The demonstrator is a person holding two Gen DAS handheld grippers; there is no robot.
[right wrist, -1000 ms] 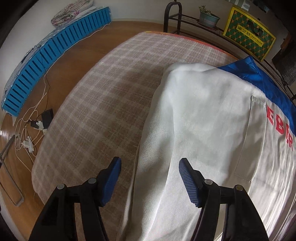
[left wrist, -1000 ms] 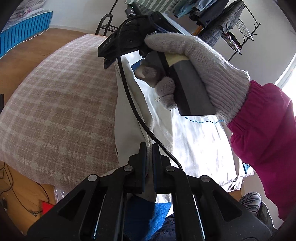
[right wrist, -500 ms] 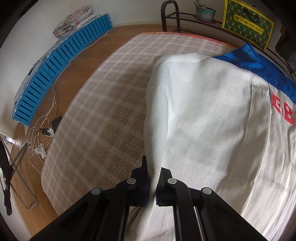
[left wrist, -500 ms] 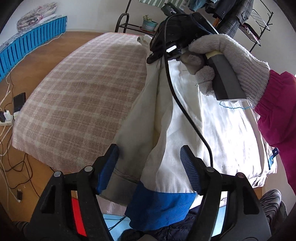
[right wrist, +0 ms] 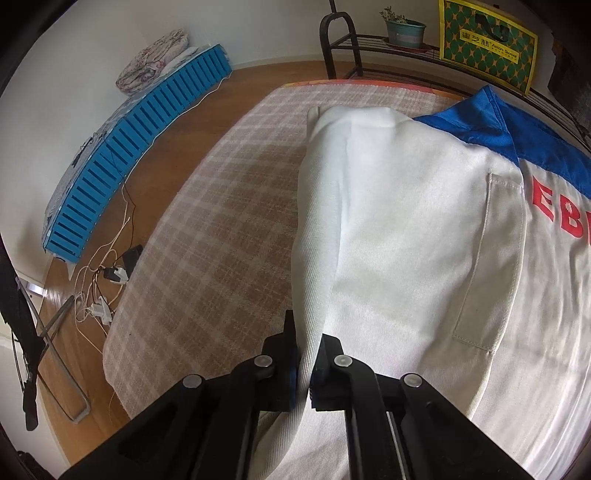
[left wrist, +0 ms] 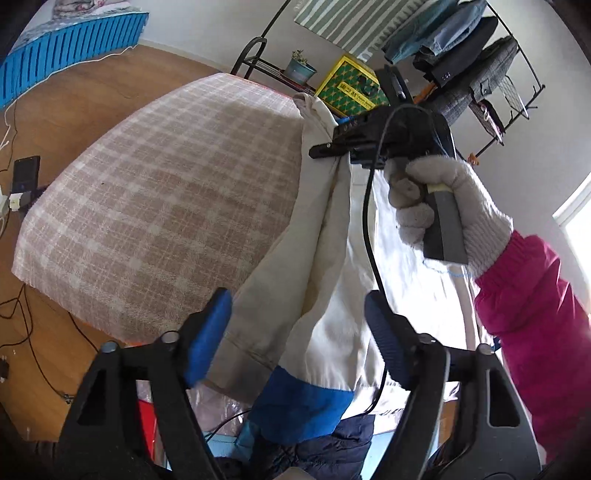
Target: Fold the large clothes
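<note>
And here we are at the checked bed [left wrist: 155, 206], which carries everything. The white jacket [right wrist: 406, 236] lies along the bed's right-hand side as the right wrist camera looks at it, its blue collar [right wrist: 476, 122] toward the bed's far end, beside the black rack [right wrist: 343, 40] with the potted plant [right wrist: 402, 29] and the yellow-green bag [right wrist: 487, 40]. The right gripper [right wrist: 304, 354] is clamped tight on the jacket's folded left edge, a ridge of white cloth pinched between its pads and lifted off the bed (you can see the fabric pulled up to a crest in the left wrist view too, where the right gripper [left wrist: 332, 149] hangs over the bed with the cloth draping down from it). A grey-gloved hand [left wrist: 439, 206] in a pink sleeve [left wrist: 532, 325] grips that tool's handle, with a black cable [left wrist: 369, 236] trailing down from it. The left gripper [left wrist: 299, 328] stands wide apart at the bed's near end; its jaws have just been opening, and the jacket's cuff and blue trim [left wrist: 299, 406] sit between the blue pads [left wrist: 207, 336] without either pad pressing on them, nothing held there. Red letters [right wrist: 557, 214] run along the jacket's far right side, next to a patch pocket [right wrist: 487, 258]. Off the bed's left flank, on the wooden floor, lie a blue slatted panel [right wrist: 136, 155] and a tangle of chargers [right wrist: 107, 280].
</note>
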